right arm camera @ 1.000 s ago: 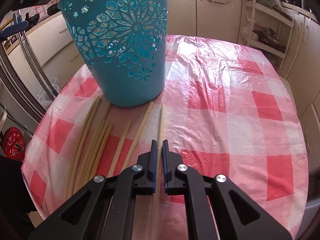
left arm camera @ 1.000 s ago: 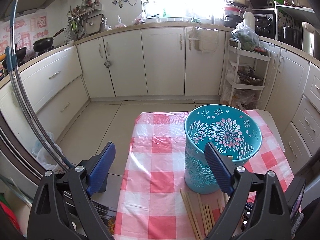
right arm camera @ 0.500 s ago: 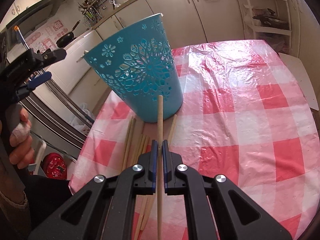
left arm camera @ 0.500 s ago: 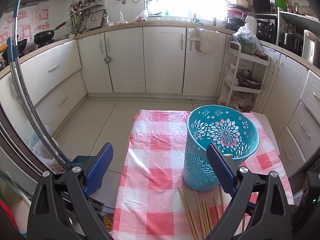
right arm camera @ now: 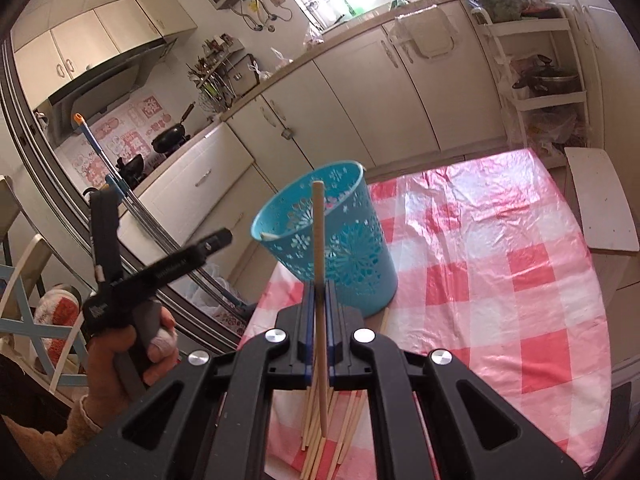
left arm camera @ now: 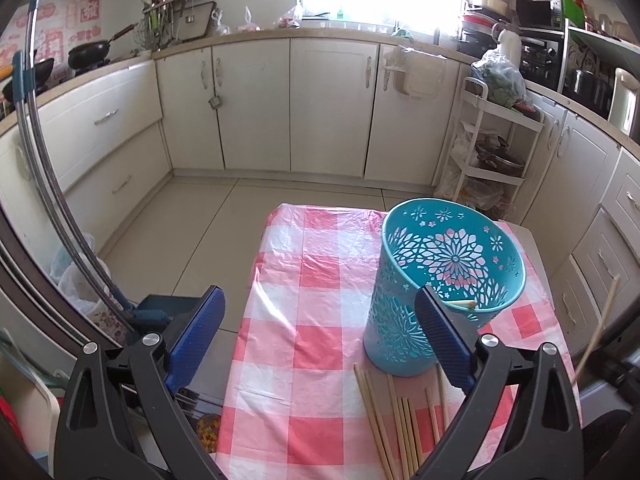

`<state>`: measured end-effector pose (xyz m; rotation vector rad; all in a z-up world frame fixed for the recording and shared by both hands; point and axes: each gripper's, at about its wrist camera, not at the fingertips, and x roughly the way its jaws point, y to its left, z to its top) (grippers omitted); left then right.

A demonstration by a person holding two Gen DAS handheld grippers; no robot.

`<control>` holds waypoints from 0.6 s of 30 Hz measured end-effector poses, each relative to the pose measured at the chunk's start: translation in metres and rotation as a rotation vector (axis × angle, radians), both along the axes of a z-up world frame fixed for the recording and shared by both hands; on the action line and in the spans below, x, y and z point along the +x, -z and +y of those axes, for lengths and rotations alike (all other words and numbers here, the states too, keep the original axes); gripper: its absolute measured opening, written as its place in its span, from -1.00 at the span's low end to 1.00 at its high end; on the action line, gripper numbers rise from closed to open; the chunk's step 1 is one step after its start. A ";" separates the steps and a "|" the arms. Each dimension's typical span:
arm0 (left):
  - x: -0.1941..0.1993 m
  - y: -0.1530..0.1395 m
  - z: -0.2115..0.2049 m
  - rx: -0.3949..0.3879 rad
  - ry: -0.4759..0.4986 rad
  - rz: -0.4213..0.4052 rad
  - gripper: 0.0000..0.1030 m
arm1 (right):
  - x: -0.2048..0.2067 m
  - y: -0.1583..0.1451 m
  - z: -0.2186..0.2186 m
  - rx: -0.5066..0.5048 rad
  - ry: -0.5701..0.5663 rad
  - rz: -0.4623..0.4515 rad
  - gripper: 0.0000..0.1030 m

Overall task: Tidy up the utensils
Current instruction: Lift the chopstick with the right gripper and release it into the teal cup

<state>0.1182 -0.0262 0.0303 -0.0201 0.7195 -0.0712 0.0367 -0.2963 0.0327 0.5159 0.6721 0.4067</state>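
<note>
A teal cut-out basket [left arm camera: 444, 288] stands on the pink checked tablecloth [left arm camera: 304, 320]; it also shows in the right wrist view [right arm camera: 344, 252], with one chopstick end resting on its rim [left arm camera: 462, 303]. Several loose wooden chopsticks [left arm camera: 400, 420] lie on the cloth in front of it. My right gripper [right arm camera: 319, 294] is shut on one chopstick [right arm camera: 318, 240], held upright above the table just in front of the basket; that stick shows at the right edge of the left wrist view [left arm camera: 600, 320]. My left gripper [left arm camera: 320, 344] is open and empty, raised over the table's left edge.
White kitchen cabinets [left arm camera: 332, 108] line the far wall. A white shelf cart [left arm camera: 492, 148] stands at the right. A mop pole [left arm camera: 44, 184] leans at the left. A white board [right arm camera: 600, 200] lies by the table's far right corner.
My right gripper has lifted the chopstick off the table and raised it up in front of the basket. My left gripper has drifted up and back, still open.
</note>
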 end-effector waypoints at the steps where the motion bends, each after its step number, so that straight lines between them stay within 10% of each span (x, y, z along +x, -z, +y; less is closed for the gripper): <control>1: 0.001 0.001 0.002 -0.006 -0.006 0.004 0.78 | 0.002 -0.008 -0.001 -0.001 0.000 -0.015 -0.89; 10: 0.006 0.006 0.016 -0.021 -0.055 0.015 0.78 | 0.040 -0.094 0.000 -0.042 0.038 -0.217 -0.89; 18: 0.010 0.013 0.022 -0.011 -0.066 0.032 0.80 | 0.094 -0.094 0.033 -0.147 0.157 -0.328 -0.89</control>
